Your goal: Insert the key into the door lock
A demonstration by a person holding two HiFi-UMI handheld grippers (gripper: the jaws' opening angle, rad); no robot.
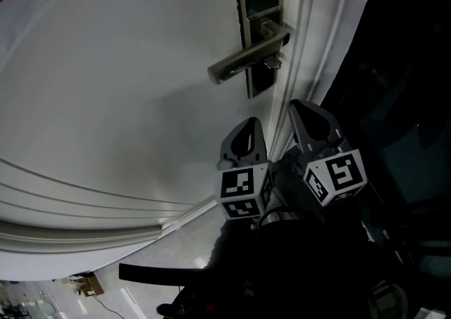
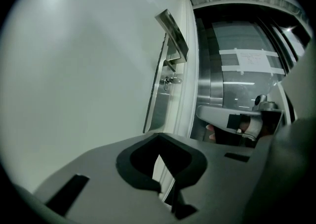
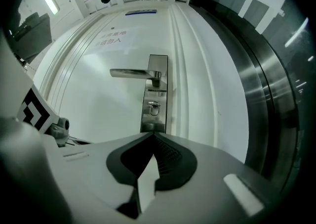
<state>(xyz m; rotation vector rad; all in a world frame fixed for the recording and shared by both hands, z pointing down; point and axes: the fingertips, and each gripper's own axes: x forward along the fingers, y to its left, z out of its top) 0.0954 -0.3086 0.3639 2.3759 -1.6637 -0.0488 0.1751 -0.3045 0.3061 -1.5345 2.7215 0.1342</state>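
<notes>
**Key sits under the handle, both grippers shut and empty**

On the white panelled door (image 1: 127,85), the brushed-metal lever handle (image 1: 246,57) is the reference point. Directly beneath it, on the tall steel lock plate (image 3: 154,94), a small silver key (image 3: 154,108) appears to be standing in the lock cylinder already. Its head pokes outward, though how deep it is seated cannot be told.

The left gripper (image 1: 248,127) hangs well below the handle, close to the door face. The right gripper (image 1: 299,108) is below and just to the door-edge side of the handle, nearer the key. In each gripper's own view the jaw tips are pressed together with nothing pinched between them, and only door shows through the slot behind the tips.

If the key needs to go further in, the right gripper is probably the better one to use:

- Spread its jaws before rising towards the key.
- Come in from below the handle, square to the plate.
- Pinch the flat head across its faces.
- Push straight along the keyway and avoid any sideways lean, which could bind the blade.
- Stay clear of the underside of the handle.
</notes>
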